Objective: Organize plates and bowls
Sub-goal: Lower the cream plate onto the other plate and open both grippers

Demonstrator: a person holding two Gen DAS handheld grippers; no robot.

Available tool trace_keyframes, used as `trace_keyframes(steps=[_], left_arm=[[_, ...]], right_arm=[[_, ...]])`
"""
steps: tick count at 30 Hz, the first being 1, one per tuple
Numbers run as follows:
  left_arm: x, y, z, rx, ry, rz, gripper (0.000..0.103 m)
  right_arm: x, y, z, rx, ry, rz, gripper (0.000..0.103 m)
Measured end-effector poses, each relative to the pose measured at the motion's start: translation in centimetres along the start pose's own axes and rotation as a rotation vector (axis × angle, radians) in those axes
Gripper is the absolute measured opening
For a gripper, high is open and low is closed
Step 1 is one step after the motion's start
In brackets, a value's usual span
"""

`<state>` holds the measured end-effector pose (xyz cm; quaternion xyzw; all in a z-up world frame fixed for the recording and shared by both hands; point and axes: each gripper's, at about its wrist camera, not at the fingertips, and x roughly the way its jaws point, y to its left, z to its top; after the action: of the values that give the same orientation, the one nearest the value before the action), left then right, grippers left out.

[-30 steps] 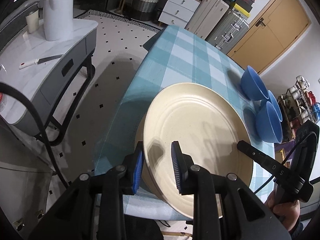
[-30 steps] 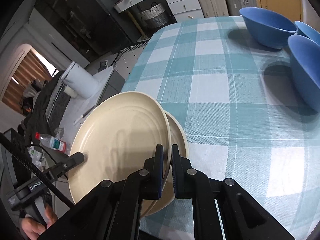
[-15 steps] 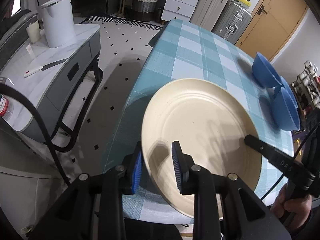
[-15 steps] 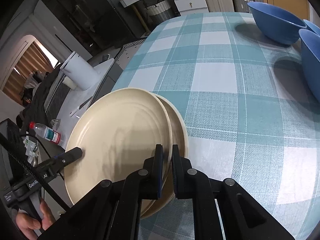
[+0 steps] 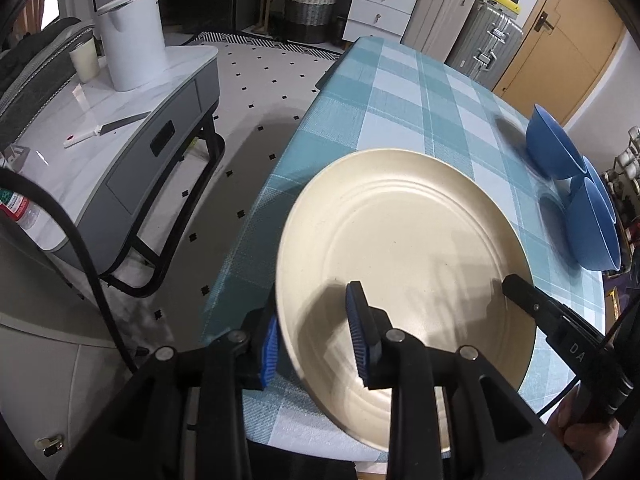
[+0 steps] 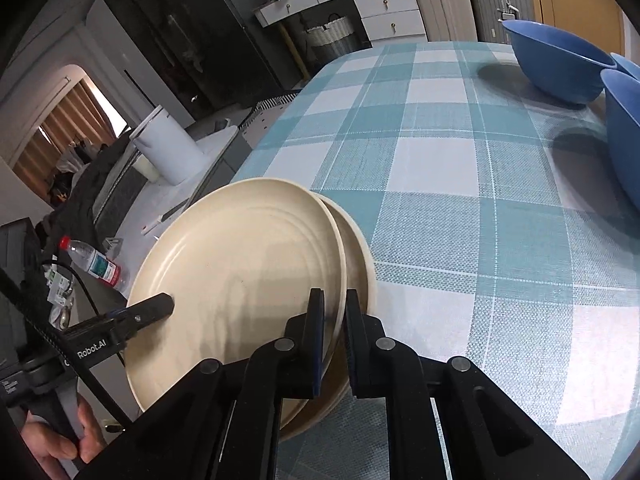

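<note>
Both jaws straddle the cream plate's (image 5: 404, 240) rim: right gripper (image 6: 332, 312) clamps it, left gripper (image 5: 316, 332) stands slightly apart.

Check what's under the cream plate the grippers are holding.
A second cream plate lies under the top plate, only its right edge showing on the checked tablecloth. The rest is covered.
</note>
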<state>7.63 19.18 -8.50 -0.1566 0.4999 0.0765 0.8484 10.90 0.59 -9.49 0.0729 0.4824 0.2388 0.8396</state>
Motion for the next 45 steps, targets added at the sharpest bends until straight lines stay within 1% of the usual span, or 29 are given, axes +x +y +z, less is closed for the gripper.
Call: trace_keyframes(steps=[2, 6, 8, 10, 16, 17, 18, 19, 25, 28, 32, 35, 39, 42, 45], left_arm=[[-0.1, 0.1, -0.1, -0.002, -0.004, -0.004, 0.028], [-0.1, 0.3, -0.2, -0.009, -0.009, -0.009, 0.028], [-0.1, 0.3, -0.2, -0.012, -0.006, -0.016, 0.028], [-0.1, 0.2, -0.1, -0.012, -0.004, -0.017, 0.031], [0.0, 0.0, -0.1, 0.001, 0.001, -0.023, 0.033], [0.1, 0.0, -0.1, -0.001, 0.005, -0.030, 0.034], [0.2, 0.1, -0.1, -0.003, 0.014, -0.042, 0.038], [0.3, 0.2, -0.1, -0.009, 0.022, -0.052, 0.039], [0.3, 0.1, -0.2, -0.012, 0.020, -0.056, 0.039], [0.4, 0.1, -0.2, -0.012, 0.028, -0.052, 0.040], [0.9, 0.1, -0.3, -0.009, 0.065, -0.059, 0.040], [0.8, -0.1, -0.3, -0.007, 0.059, -0.054, 0.040], [0.8, 0.0, -0.3, -0.011, 0.058, -0.054, 0.040], [0.9, 0.2, -0.2, -0.017, 0.059, -0.054, 0.040], [0.9, 0.3, -0.2, -0.021, 0.058, -0.055, 0.040]], right_arm=[[-0.1, 0.0, -0.1, -0.005, -0.008, 0.003, 0.009], [-0.1, 0.7, -0.4, -0.053, -0.025, -0.030, 0.010], [-0.2, 0.7, -0.4, -0.045, -0.030, -0.031, 0.010], [-0.3, 0.7, -0.4, -0.045, -0.037, -0.037, 0.010], [-0.9, 1.8, -0.6, -0.126, -0.076, -0.107, 0.011], [-0.9, 1.9, -0.6, -0.132, -0.080, -0.118, 0.011], [-0.9, 1.9, -0.7, -0.138, -0.084, -0.125, 0.011], [-0.9, 2.0, -0.7, -0.144, -0.085, -0.129, 0.011], [-0.9, 2.4, -0.8, -0.184, -0.089, -0.164, 0.011], [-1.0, 2.6, -0.9, -0.209, -0.099, -0.200, 0.011], [-1.2, 2.2, -0.8, -0.186, -0.100, -0.194, 0.013], [-1.3, 1.7, -0.7, -0.167, -0.098, -0.177, 0.013], [-0.4, 2.0, -1.0, -0.196, -0.061, -0.217, 0.013], [-0.2, 2.4, -1.2, -0.232, -0.062, -0.243, 0.014], [-0.1, 2.2, -1.3, -0.231, -0.059, -0.236, 0.014]])
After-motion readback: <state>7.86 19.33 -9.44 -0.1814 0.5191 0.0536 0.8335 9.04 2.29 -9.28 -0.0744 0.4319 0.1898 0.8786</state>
